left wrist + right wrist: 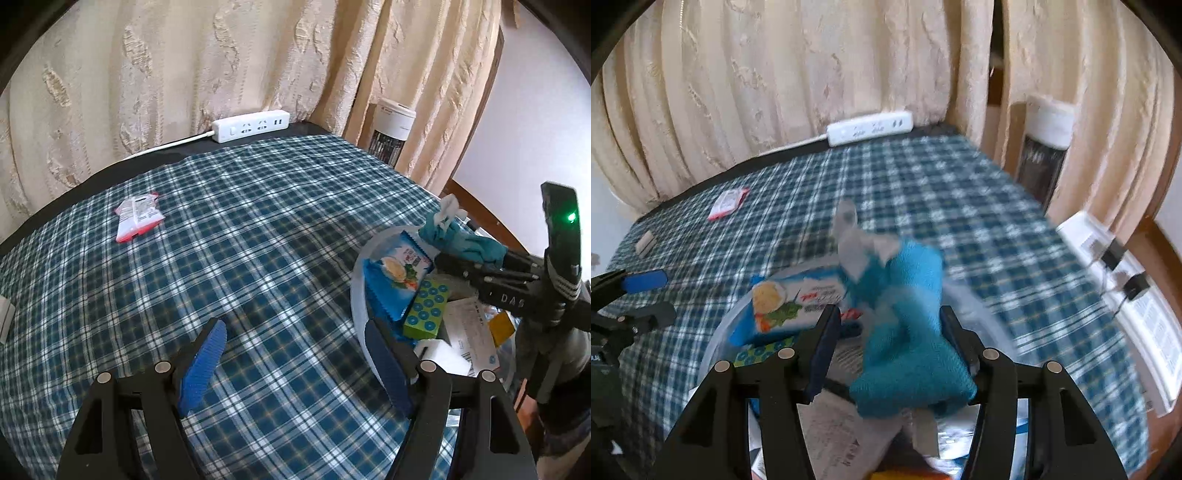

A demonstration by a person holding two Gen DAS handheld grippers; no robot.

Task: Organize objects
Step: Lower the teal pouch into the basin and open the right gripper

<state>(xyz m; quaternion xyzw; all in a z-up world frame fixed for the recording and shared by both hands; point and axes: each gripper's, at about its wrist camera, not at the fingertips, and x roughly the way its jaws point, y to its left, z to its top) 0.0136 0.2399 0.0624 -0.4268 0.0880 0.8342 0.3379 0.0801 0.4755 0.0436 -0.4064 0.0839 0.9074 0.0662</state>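
Note:
My right gripper (886,317) stands open over a clear plastic bin (716,343), with a teal cloth (908,332) between its fingers; the view is blurred and I cannot tell if the pads touch it. In the left wrist view the cloth (465,240) sits at that gripper's tip above the bin (358,291). The bin holds a blue snack packet (397,273), a green dotted box (426,312) and papers. My left gripper (295,354) is open and empty over the plaid cloth, left of the bin. A red-and-white packet (136,218) lies far left on the table.
A plaid cloth (258,240) covers the table. A white power strip (251,125) lies at the back edge against cream curtains. A white heater (391,129) stands behind the right corner. White boxes with black clips (1123,280) lie beyond the table's right edge.

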